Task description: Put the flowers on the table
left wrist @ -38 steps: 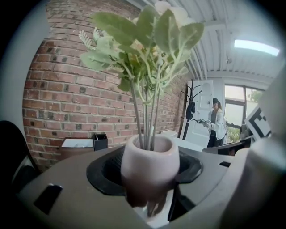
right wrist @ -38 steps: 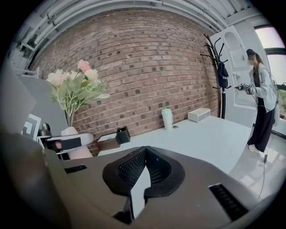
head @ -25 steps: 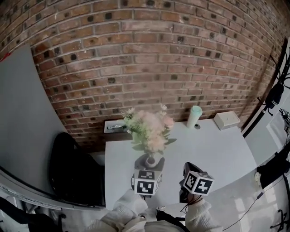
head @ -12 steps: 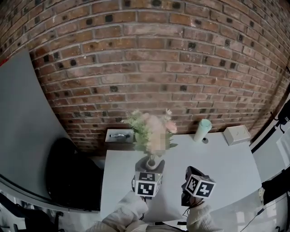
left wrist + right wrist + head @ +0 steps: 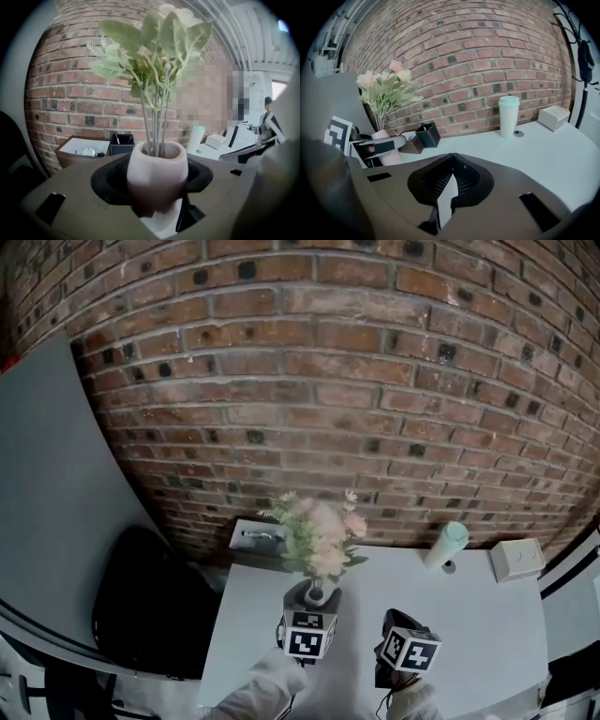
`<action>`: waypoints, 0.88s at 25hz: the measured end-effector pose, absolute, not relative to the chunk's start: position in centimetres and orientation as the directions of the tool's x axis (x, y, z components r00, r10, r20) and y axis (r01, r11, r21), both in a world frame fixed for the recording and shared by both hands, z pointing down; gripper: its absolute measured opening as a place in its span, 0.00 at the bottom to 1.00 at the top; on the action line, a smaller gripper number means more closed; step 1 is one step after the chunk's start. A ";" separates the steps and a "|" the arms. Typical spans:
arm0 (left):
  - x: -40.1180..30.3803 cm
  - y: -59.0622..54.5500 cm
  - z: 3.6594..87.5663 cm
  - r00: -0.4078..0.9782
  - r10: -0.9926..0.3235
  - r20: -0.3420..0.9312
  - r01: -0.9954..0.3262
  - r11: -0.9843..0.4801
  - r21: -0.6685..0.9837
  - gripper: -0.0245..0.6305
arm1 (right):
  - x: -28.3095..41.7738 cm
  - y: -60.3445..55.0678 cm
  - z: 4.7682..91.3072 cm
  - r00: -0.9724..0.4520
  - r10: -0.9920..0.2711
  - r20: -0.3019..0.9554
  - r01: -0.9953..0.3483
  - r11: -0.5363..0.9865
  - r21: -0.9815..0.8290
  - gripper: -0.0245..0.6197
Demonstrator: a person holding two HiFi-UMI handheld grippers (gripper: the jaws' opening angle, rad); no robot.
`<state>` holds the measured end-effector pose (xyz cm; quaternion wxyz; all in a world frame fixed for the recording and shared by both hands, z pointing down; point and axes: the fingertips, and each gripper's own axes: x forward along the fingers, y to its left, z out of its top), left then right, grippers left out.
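A pale pink vase (image 5: 157,171) holding pink flowers and green leaves (image 5: 150,47) stands upright between the jaws of my left gripper (image 5: 157,190), which is shut on it. In the head view the vase (image 5: 314,593) and flowers (image 5: 321,535) are over the left front part of the white table (image 5: 478,615). I cannot tell whether the vase touches the table. My right gripper (image 5: 395,622) is to the right of the vase, apart from it. Its jaws (image 5: 451,183) are shut with nothing between them. In the right gripper view the vase (image 5: 392,158) is at the left.
A mint-lidded cup (image 5: 508,115) and a small white box (image 5: 553,117) stand at the table's far right by the brick wall. A black pen holder (image 5: 427,135) and a brown tray (image 5: 82,150) are at the far left. A black chair (image 5: 141,615) is left of the table.
The head view has tilted up, so the table and grippers sit lower in the picture. The left gripper stays shut on the vase, at nearly the same spot over the table.
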<state>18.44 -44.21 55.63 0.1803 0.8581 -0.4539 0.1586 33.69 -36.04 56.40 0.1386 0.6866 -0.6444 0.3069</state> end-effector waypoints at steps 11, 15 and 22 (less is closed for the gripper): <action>18.9 -49.9 59.7 0.474 -0.782 0.405 -0.878 -0.457 0.145 0.45 | 29.5 -44.6 60.4 -0.168 -0.787 0.593 -0.973 0.037 -0.226 0.07; 18.8 -50.9 61.2 0.449 -0.791 0.415 -0.892 -0.427 0.152 0.45 | 28.3 -47.3 61.5 -0.198 -0.792 0.578 -0.968 0.065 -0.244 0.07; 18.3 -53.5 64.0 0.396 -0.816 0.421 -0.918 -0.360 0.165 0.45 | 27.7 -50.2 64.1 -0.211 -0.784 0.583 -0.962 0.062 -0.265 0.07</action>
